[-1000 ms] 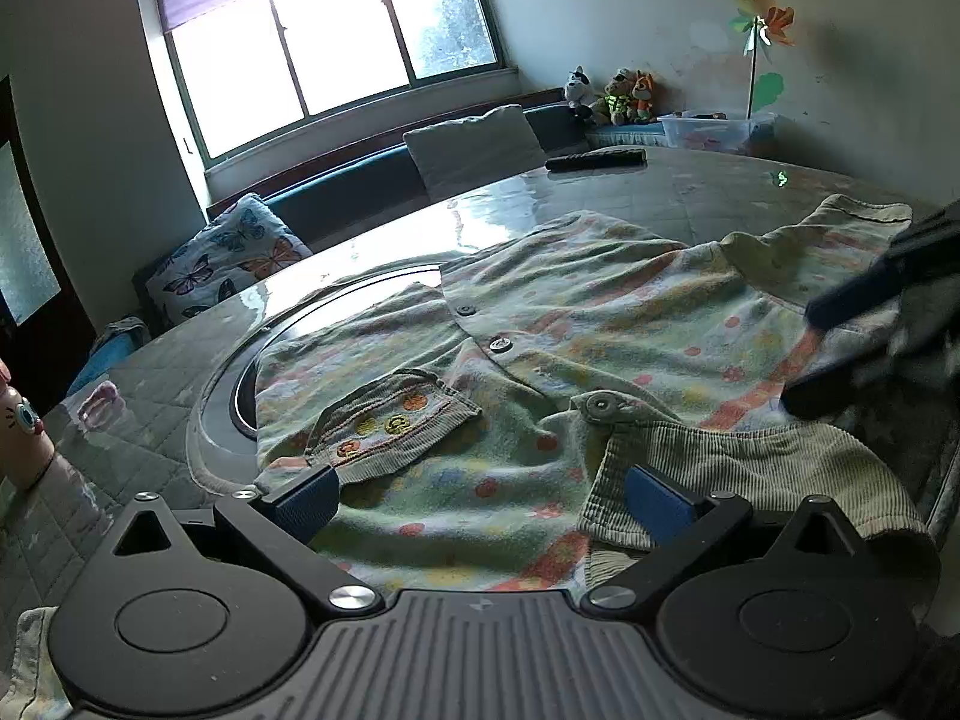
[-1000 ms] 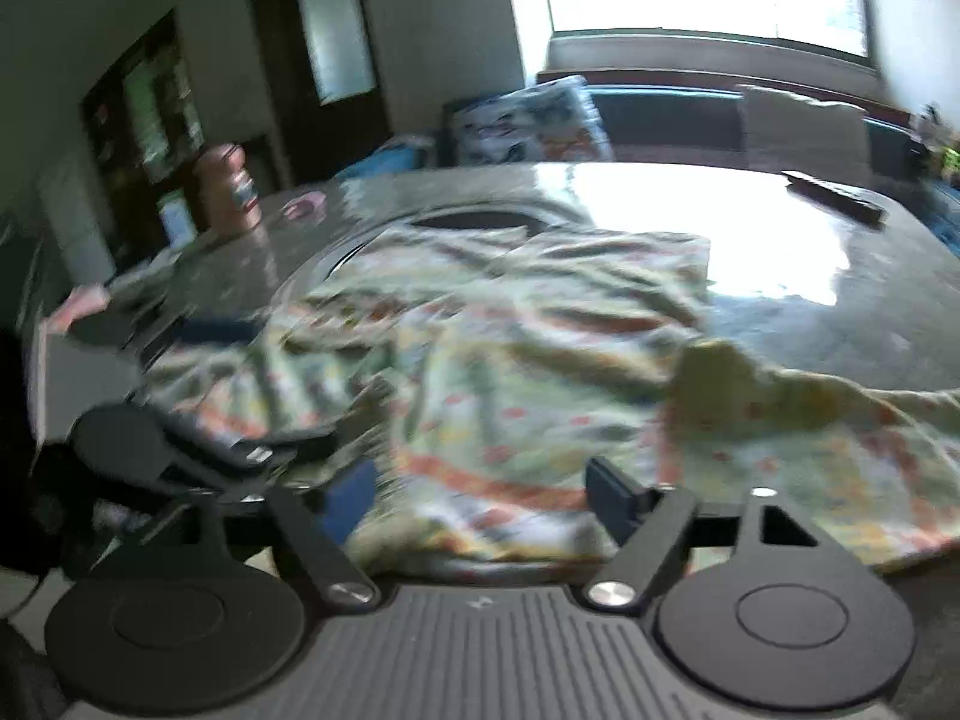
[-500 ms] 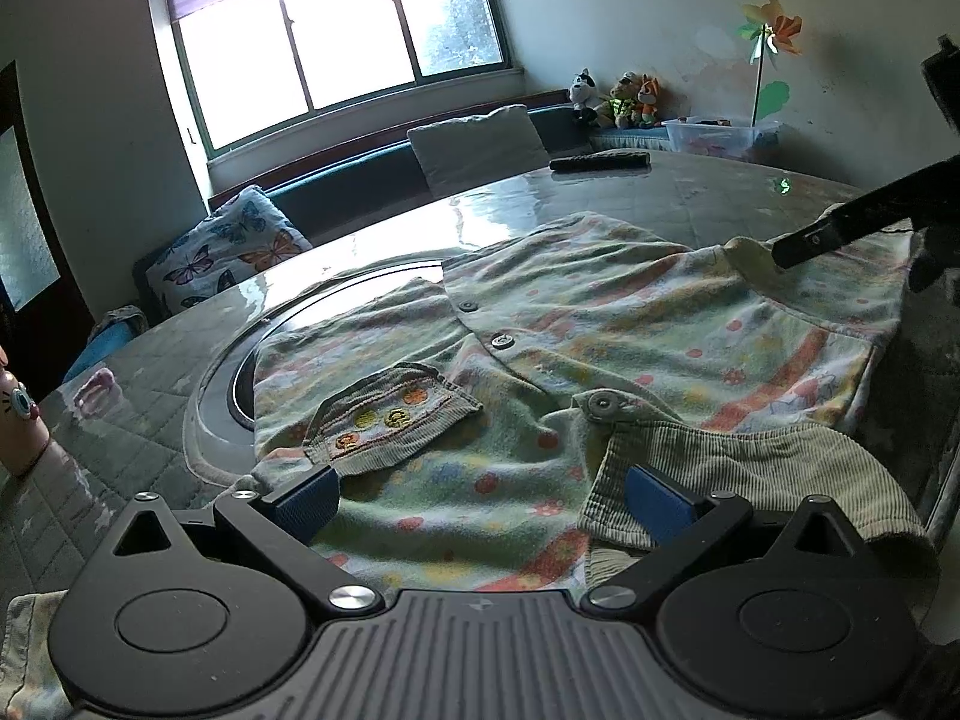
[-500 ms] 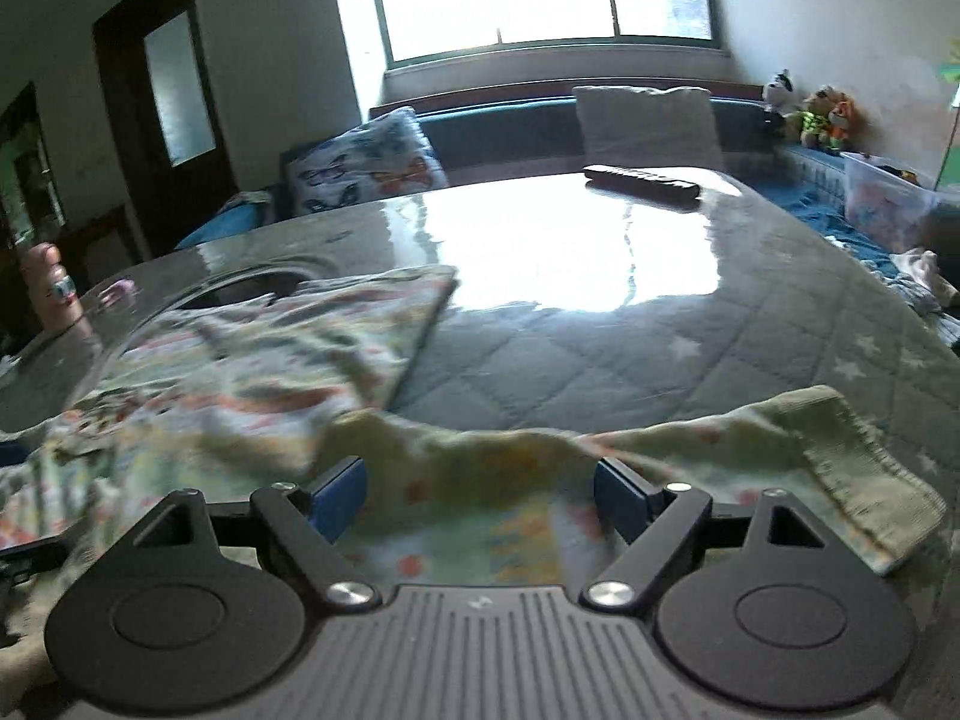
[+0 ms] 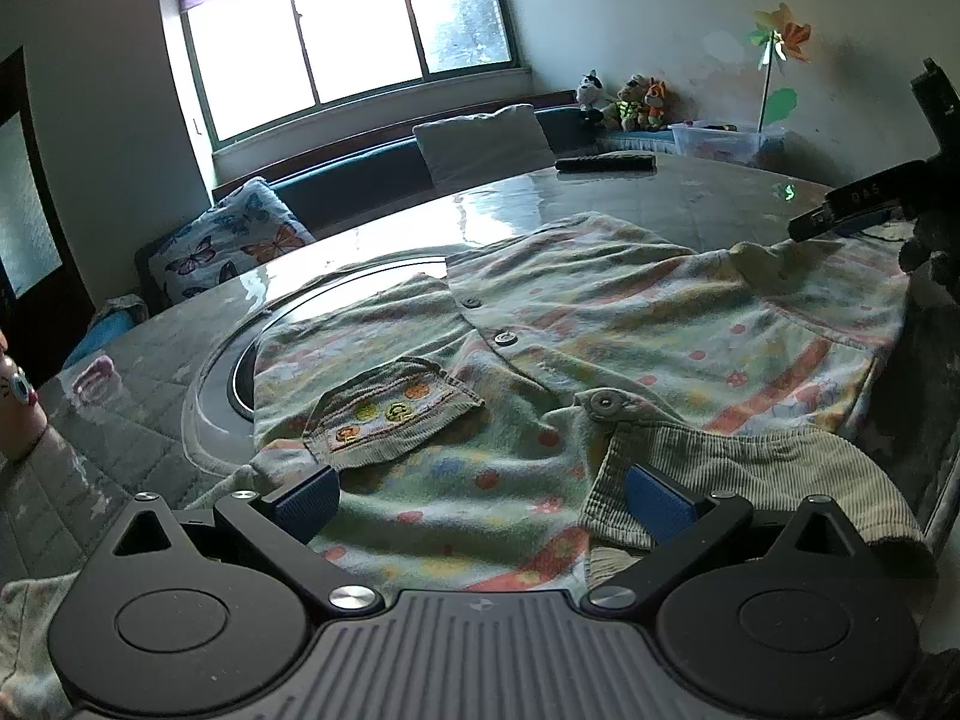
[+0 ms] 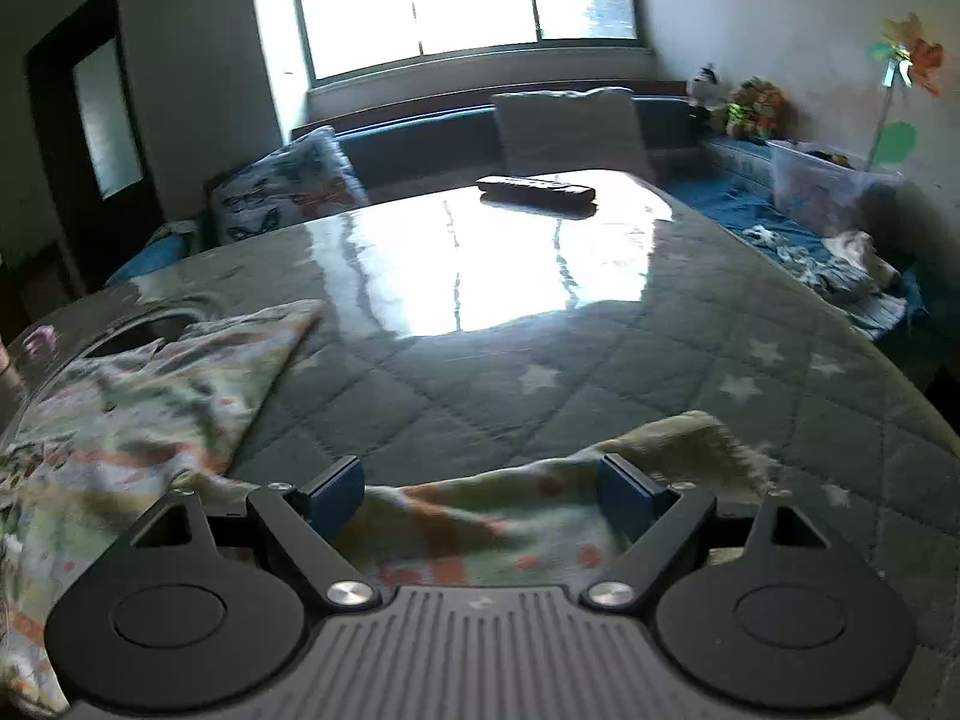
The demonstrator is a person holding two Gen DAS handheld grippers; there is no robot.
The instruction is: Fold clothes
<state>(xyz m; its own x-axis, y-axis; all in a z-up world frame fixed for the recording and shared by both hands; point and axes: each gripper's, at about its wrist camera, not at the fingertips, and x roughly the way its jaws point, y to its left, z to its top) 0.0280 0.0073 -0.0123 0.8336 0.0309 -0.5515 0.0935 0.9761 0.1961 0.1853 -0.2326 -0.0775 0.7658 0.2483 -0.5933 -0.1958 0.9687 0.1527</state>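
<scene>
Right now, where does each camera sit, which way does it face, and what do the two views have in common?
Left wrist: on the left gripper, low at the table's near edge, looking across the spread shirt toward the window; its own open fingers show, and the right gripper at far right.
Right wrist: on the right gripper, over the shirt's sleeve, facing the same window across the bare table; its own open fingers show.
Shared: shirt, table, remote, butterfly pillow, window.
</scene>
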